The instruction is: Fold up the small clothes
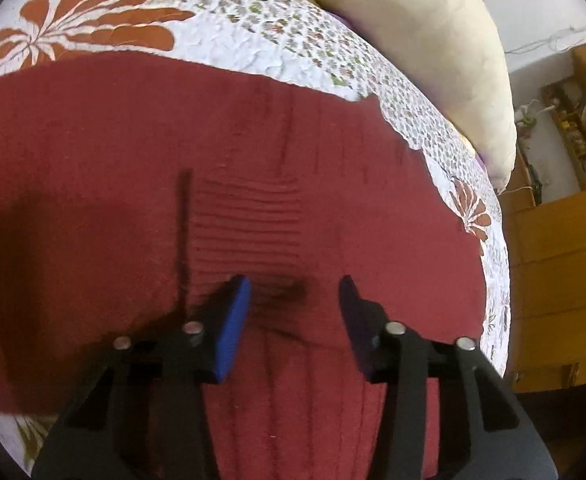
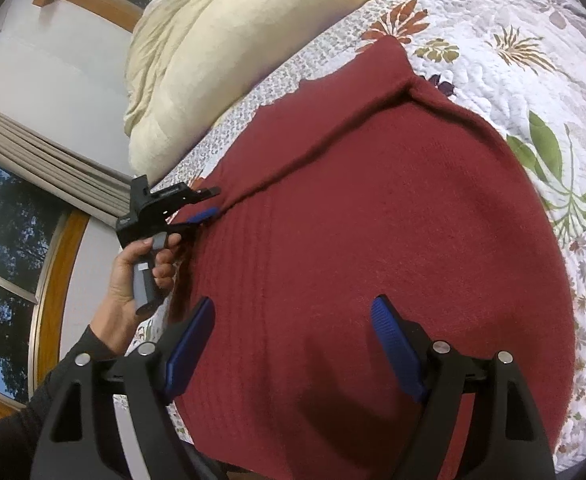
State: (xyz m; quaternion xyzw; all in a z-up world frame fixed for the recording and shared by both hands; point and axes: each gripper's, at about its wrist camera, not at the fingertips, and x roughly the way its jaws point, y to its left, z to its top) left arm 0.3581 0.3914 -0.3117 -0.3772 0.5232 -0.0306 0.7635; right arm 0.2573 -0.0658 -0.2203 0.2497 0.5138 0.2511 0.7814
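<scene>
A red sweater (image 2: 373, 240) lies flat on the bed (image 2: 513, 20). Both tools, left (image 1: 295, 292) and right (image 2: 293, 316), hover over it with fingers spread, holding nothing. Each should probably pinch an edge (not the middle) and fold evenly.

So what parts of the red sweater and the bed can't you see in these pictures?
- Red sweater: in the left wrist view its near edge is hidden behind the left gripper.
- In the right wrist view the right gripper covers its bottom hem.
- Its underside is hidden against the quilt.
- Cream pillow: cut off by the top edge of the left wrist view.
</scene>
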